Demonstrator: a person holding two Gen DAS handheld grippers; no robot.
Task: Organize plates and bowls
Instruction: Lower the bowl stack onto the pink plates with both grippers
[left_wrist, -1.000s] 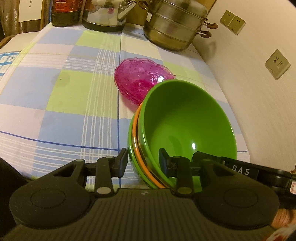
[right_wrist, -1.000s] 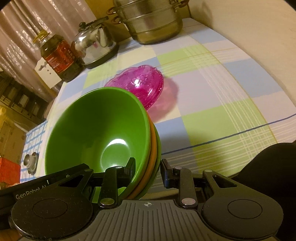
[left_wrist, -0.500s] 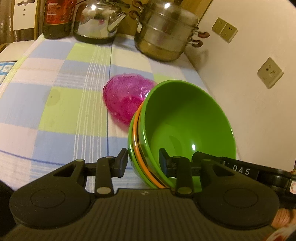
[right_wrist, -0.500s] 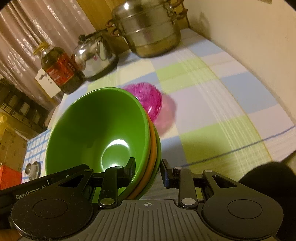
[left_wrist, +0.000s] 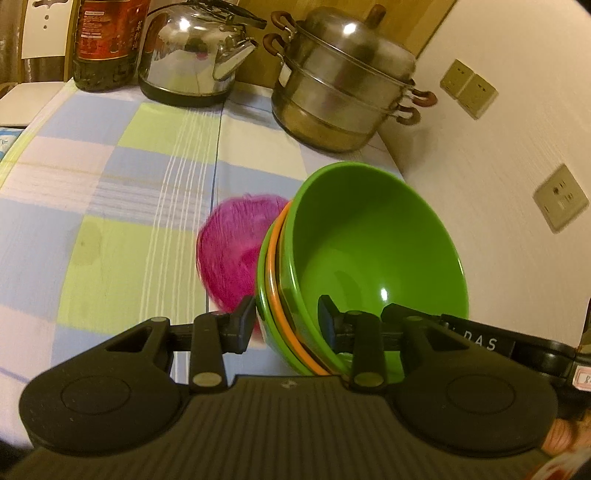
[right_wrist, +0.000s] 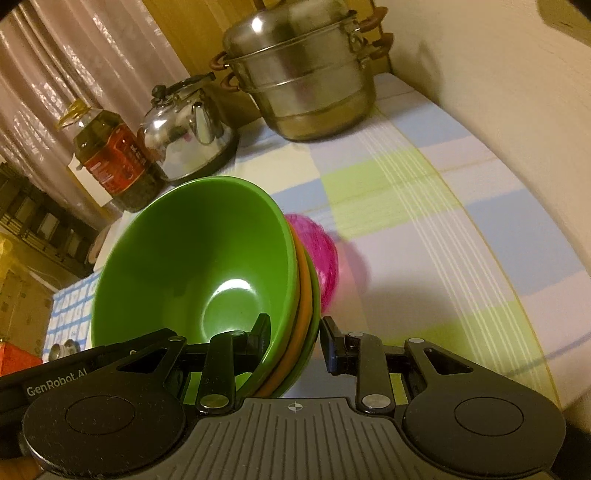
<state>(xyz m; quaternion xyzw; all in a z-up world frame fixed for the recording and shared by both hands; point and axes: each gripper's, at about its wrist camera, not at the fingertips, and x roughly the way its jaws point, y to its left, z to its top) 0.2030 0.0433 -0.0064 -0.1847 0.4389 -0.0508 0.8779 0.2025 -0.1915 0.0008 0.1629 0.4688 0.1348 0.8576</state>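
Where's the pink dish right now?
The pink dish lies on the checked tablecloth, just behind the bowl stack both grippers hold, with the steamer pot farther back.

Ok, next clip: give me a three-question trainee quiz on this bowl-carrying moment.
1. Multiple choice: what colour is the rim sandwiched in the middle of the bowl stack? A) orange B) blue C) white
2. True or false: only the left gripper grips the stack, while the right gripper hangs free.
3. Short answer: which object on the checked tablecloth shows just behind the stack?

Key
1. A: an orange rim shows between green ones.
2. False: each gripper clamps the stack's rim on its own side.
3. The pink dish, partly hidden by the stack; the steamer pot, kettle and oil bottle stand further back.
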